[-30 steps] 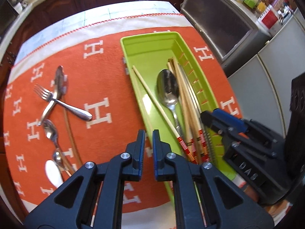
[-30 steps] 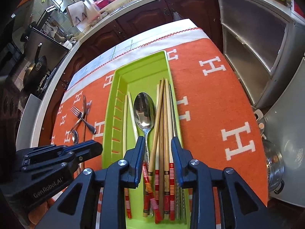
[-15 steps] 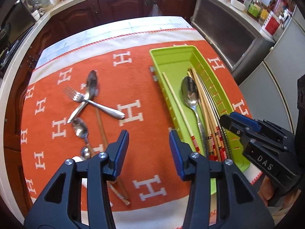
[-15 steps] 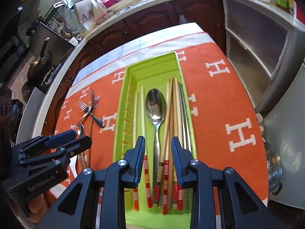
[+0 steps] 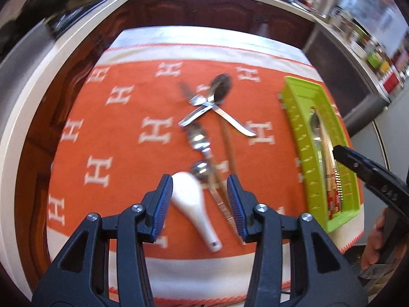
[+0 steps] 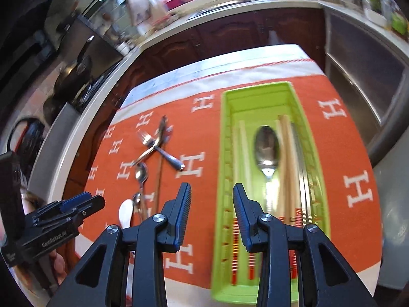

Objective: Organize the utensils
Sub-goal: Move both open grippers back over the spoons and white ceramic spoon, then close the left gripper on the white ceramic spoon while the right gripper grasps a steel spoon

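Orange cloth [image 5: 127, 107] all over the table; left gripper [image 5: 199, 199] hangs part-open and empty above the white ceramic spoon [image 5: 194, 204], beside loose metal spoons and a fork [image 5: 196, 99]. Right gripper [image 6: 212, 212], jaws just widening, nothing between them, over the green tray [image 6: 255, 97] holding chopsticks [image 6: 286, 153] and a spoon [image 6: 265, 148]

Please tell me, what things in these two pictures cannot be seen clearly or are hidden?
- Loose utensils on the orange cloth, left wrist view: motion blur; their exact number is unclear.
- White spoon, right wrist view: partly hidden behind the right gripper.
- Chopsticks in the green tray, left wrist view: covered by the right gripper; count unclear.
- Counter items, both views: blurred, too small.
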Action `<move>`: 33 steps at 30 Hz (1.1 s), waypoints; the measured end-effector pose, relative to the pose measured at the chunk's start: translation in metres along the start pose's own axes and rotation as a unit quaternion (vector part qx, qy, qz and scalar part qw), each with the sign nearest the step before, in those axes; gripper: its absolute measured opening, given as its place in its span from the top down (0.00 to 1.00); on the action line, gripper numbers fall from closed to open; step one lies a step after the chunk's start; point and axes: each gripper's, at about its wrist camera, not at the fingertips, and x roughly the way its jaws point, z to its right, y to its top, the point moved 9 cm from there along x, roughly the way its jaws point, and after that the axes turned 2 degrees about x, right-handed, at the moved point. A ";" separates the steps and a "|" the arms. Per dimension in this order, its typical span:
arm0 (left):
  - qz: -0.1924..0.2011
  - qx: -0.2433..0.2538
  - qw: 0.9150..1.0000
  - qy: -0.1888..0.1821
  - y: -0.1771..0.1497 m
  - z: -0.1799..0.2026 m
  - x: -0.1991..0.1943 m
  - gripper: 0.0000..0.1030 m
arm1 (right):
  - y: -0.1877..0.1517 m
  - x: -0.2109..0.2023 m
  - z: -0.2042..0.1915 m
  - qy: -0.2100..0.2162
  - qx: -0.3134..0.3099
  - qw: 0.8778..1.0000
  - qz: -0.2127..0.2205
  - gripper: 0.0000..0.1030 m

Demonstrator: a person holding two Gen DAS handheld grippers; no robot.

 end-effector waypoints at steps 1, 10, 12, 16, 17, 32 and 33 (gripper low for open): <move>-0.006 -0.009 1.000 -0.003 -0.004 -0.008 0.003 0.60 | 0.000 0.002 -0.009 0.004 -0.007 1.000 -0.003 0.67; -0.071 -0.100 0.983 -0.134 -0.043 -0.038 0.049 0.61 | -0.015 0.041 -0.078 0.042 -0.059 0.996 -0.046 0.67; -0.084 -0.115 0.976 -0.164 -0.050 -0.038 0.060 0.61 | -0.020 0.054 -0.084 0.047 -0.063 0.995 -0.057 0.67; -0.075 -0.139 0.966 -0.202 -0.051 -0.037 0.064 0.61 | -0.029 0.073 -0.092 0.051 -0.069 0.994 -0.074 0.70; -0.075 -0.145 0.963 -0.215 -0.052 -0.037 0.066 0.61 | -0.031 0.077 -0.090 0.052 -0.070 0.993 -0.078 0.71; -0.072 -0.145 0.961 -0.225 -0.038 -0.021 0.080 0.81 | -0.036 0.105 -0.099 0.066 -0.081 0.990 -0.097 0.79; -0.071 -0.141 0.963 -0.220 -0.037 -0.019 0.079 0.81 | -0.036 0.105 -0.100 0.066 -0.082 0.990 -0.097 0.79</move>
